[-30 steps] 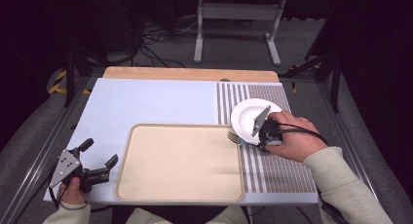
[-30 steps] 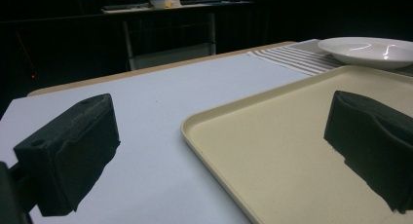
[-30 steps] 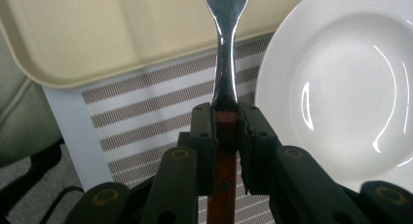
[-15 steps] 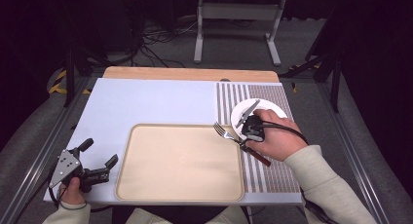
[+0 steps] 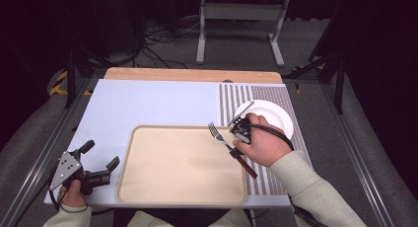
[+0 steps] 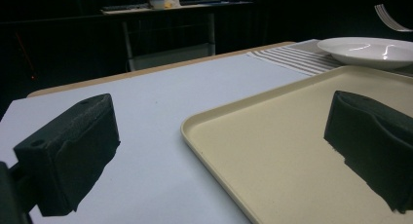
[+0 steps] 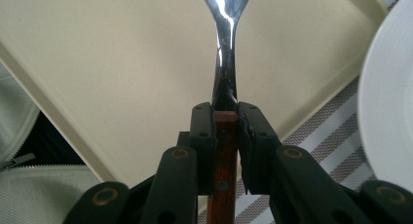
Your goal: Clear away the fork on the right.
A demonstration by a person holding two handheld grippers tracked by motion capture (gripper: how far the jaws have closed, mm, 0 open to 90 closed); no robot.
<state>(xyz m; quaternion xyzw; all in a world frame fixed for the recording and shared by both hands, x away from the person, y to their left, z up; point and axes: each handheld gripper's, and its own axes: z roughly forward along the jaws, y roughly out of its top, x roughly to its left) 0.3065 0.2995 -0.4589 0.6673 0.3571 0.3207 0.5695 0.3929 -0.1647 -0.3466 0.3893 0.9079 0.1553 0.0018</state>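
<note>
because the fork [image 5: 227, 145] is pinched only at the top of its wooden handle, right where wood meets steel, the grip looks narrow and the long handle hangs free behind the jaws, so it could pivot or slide if the hand tips or jolts. the right gripper [image 7: 226, 118] is clamped shut on that handle, jaws pressed against both flat sides, and the shiny neck runs straight out ahead over the beige tray [image 5: 148, 187]. from the high view the tines sit above the tray's far right corner while the handle end trails back over the striped placemat [image 5: 236, 96], so the fork hangs across the tray's raised rim (how high it rides above that rim i cannot tell). a low sweep might catch the tines or the handle end on the lip and twist the fork in the jaws. the white plate [image 5: 276, 116] lies just beside the right hand [image 5: 263, 145] on the far side, close enough that a backward swing of the knuckles or cable could nudge it. further out, the left gripper [image 5: 101, 173] rests at the near left corner of the pale blue mat [image 5: 148, 103], its jaws spread wide with nothing between them, one pad [image 6: 73, 156] over the mat and the other over the tray's left edge, well apart from the fork. since nothing steadies the tray, a bump from the fork could shift it.
</note>
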